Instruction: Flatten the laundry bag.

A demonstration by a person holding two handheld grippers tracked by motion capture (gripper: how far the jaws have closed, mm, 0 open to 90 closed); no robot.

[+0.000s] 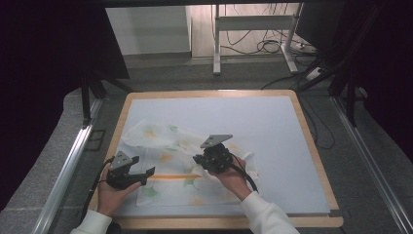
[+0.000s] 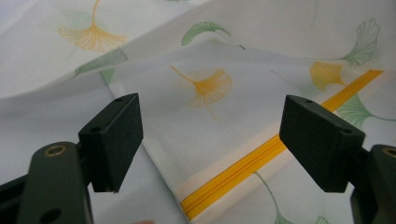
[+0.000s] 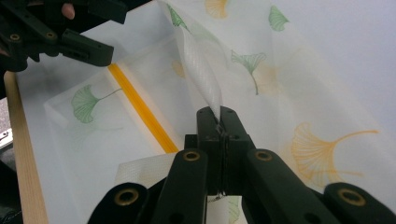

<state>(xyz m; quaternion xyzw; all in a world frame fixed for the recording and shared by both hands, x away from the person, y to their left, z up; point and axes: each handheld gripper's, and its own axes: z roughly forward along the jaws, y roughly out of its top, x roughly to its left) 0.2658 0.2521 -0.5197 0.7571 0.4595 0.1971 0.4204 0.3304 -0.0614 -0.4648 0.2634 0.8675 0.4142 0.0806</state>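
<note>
A white mesh bag [image 1: 170, 165] printed with green and orange ginkgo leaves lies crumpled on the front left of the mat, with a yellow zipper [image 1: 170, 176] across it. In the left gripper view the zipper [image 2: 261, 156] runs between my left gripper's [image 2: 212, 140] wide-open jaws, which touch nothing. My left gripper [image 1: 146, 173] rests at the bag's left end. My right gripper [image 3: 219, 122] is shut on a fold of the bag's mesh [image 3: 201, 70] and holds it lifted. From above, the right gripper [image 1: 207, 163] sits over the bag's middle.
A pale blue mat [image 1: 272, 141] covers a wooden-edged table [image 1: 311, 146]. Metal rails [image 1: 63, 170] run along both sides. Behind the table stand a desk frame [image 1: 253, 29] and floor cables [image 1: 272, 46].
</note>
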